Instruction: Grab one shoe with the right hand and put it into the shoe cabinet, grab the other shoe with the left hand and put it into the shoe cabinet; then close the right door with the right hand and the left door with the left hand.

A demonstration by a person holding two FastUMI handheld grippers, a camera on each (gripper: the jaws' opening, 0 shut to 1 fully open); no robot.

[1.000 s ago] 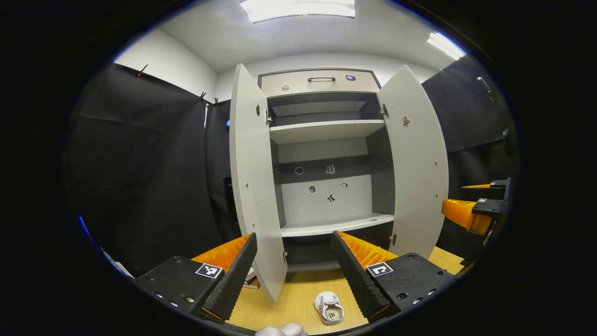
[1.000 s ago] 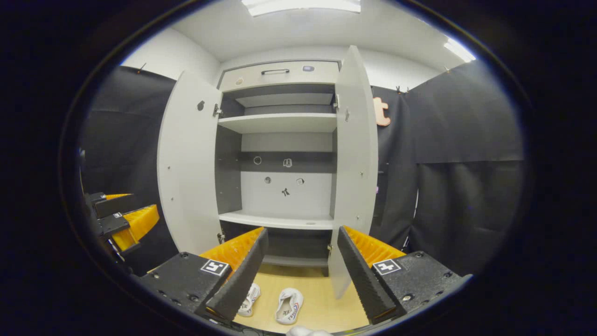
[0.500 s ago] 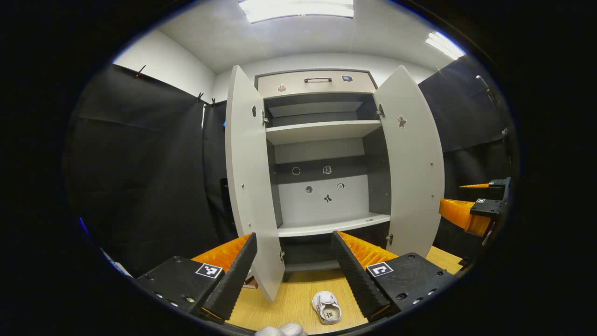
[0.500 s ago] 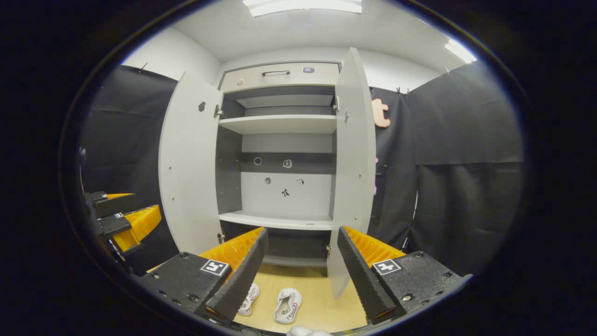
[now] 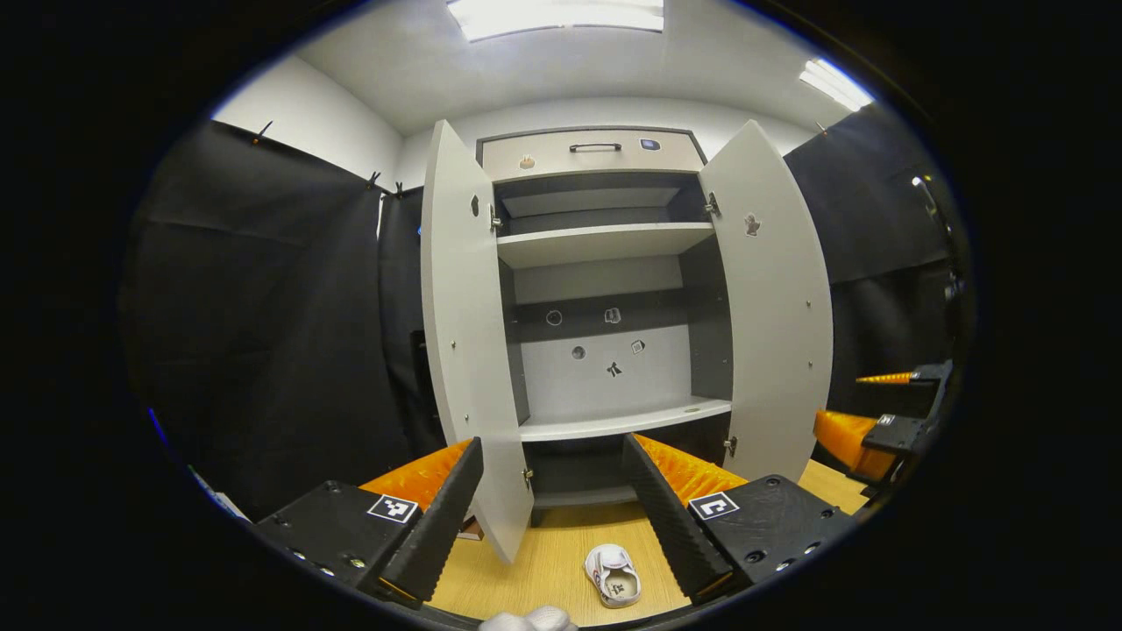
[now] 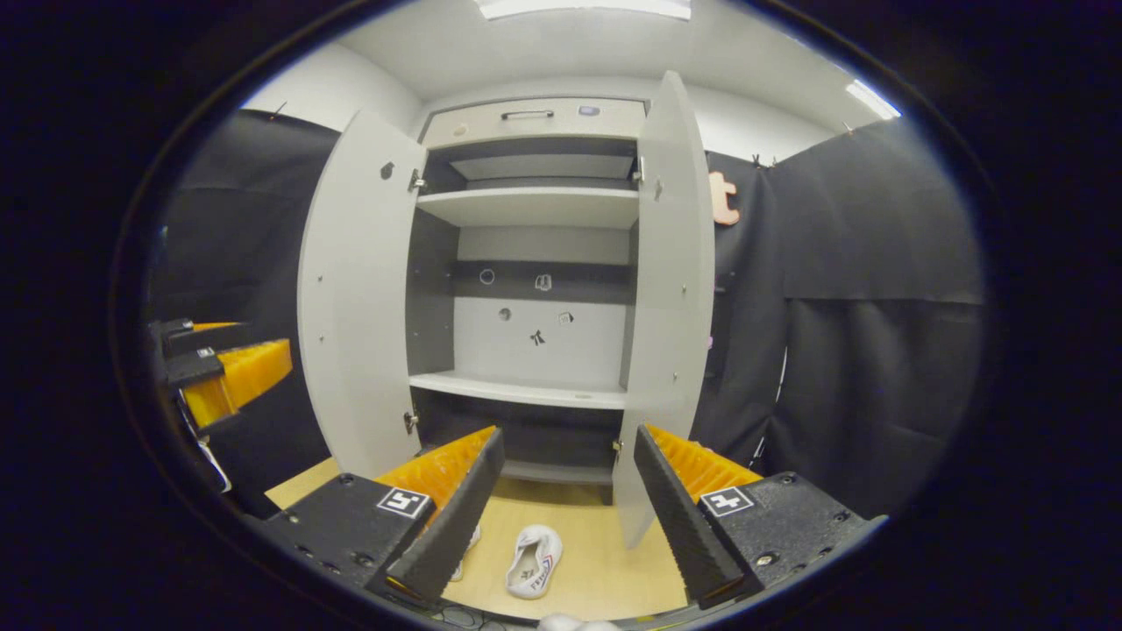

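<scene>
Left gripper [image 5: 552, 508] jaws spread apart, holding nothing; right gripper [image 6: 570, 499] jaws likewise apart and empty. Shoe cabinet [image 5: 605, 289] stands ahead of both, left door [image 5: 469, 350] and right door [image 5: 776, 307] swung open; shelves bare apart from small stickers on the back panel. In the right gripper view, one white shoe [image 6: 530, 574] lies on the wooden floor [image 6: 596, 561] between and just below the jaws, in front of the cabinet base. A second shoe [image 6: 462, 554] is partly hidden behind the left-hand finger, just beside the first. In the left gripper view, a shoe lies between the jaws, nearer the right-hand finger, opening up. The right gripper shows at that view's far right edge, well apart from the cabinet.
</scene>
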